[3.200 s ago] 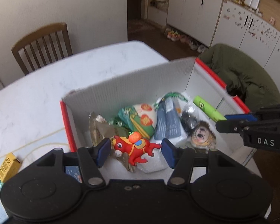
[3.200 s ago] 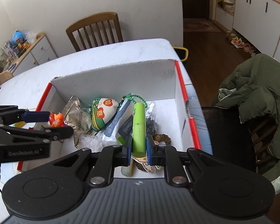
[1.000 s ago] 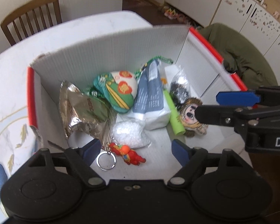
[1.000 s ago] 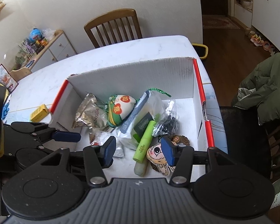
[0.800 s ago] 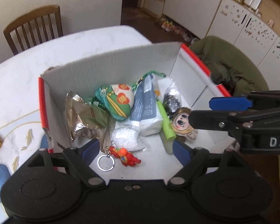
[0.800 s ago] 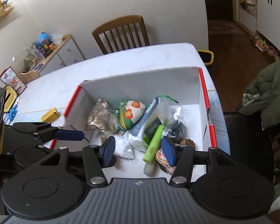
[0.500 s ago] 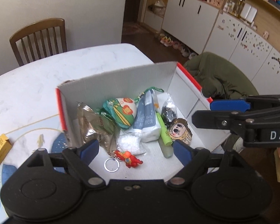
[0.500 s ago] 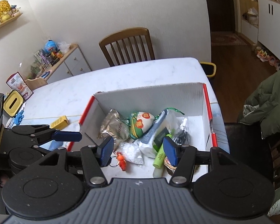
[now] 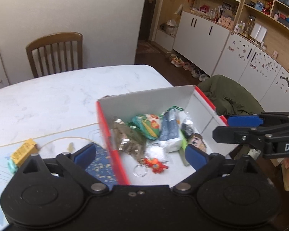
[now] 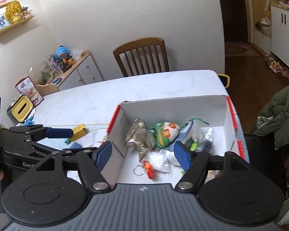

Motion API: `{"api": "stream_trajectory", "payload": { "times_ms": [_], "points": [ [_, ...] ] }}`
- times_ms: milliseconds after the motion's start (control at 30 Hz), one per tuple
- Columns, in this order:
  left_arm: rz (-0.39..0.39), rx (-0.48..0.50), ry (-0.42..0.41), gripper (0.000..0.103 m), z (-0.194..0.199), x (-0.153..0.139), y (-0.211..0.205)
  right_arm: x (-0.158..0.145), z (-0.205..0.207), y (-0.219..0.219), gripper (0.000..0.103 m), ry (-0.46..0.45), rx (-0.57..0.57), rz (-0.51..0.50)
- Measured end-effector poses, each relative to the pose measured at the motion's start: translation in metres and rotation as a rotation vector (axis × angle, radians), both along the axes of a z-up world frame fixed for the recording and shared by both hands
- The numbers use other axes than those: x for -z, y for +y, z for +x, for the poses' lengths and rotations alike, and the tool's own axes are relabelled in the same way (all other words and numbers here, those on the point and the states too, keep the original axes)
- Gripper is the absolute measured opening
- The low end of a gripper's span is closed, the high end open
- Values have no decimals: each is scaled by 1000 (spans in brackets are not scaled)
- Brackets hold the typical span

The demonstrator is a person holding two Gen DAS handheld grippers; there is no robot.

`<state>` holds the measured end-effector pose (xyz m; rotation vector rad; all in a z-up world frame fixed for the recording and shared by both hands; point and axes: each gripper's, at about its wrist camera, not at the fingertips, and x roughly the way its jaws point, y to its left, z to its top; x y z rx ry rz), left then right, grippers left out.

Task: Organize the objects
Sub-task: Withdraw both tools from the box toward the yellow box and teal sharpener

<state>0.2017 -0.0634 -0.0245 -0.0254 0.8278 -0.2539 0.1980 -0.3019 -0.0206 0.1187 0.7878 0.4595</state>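
A white box with red edges (image 9: 150, 100) (image 10: 173, 107) stands on the marble table. Inside lie a red toy keychain (image 9: 156, 165) (image 10: 149, 170), a green tube (image 9: 184, 150) (image 10: 193, 146), a foil bag (image 9: 125, 134) (image 10: 138, 132), a green and white pouch (image 9: 147, 123) (image 10: 166, 131), a blue-grey packet (image 9: 168, 127) and a cartoon-face charm (image 9: 196, 141). My left gripper (image 9: 140, 154) hangs open and empty above the box's near left corner. My right gripper (image 10: 142, 153) is open and empty above the box's near side. A yellow box (image 9: 24, 150) (image 10: 79, 131) lies on the mat left of the box.
A wooden chair (image 10: 142, 55) stands at the table's far side. A green jacket (image 9: 227, 94) drapes over a dark chair right of the box. A yellow-topped container (image 10: 21, 111) sits at the table's left end. White cabinets (image 9: 202, 32) line the far wall.
Both grippers have let go: the red keychain and the green tube now lie in the box. Both have risen and pulled back from the box, open and empty.
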Motion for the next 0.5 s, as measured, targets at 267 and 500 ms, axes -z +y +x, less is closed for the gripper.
{"api": "stream_trajectory", "payload": {
  "times_ms": [267, 500],
  "points": [
    [-6, -43, -24, 102, -15, -2, 51, -3, -12, 48, 79, -8, -19, -17],
    [19, -114, -37, 103, -24, 3, 108, -6, -21, 101, 87, -32, -86, 29]
  ]
}}
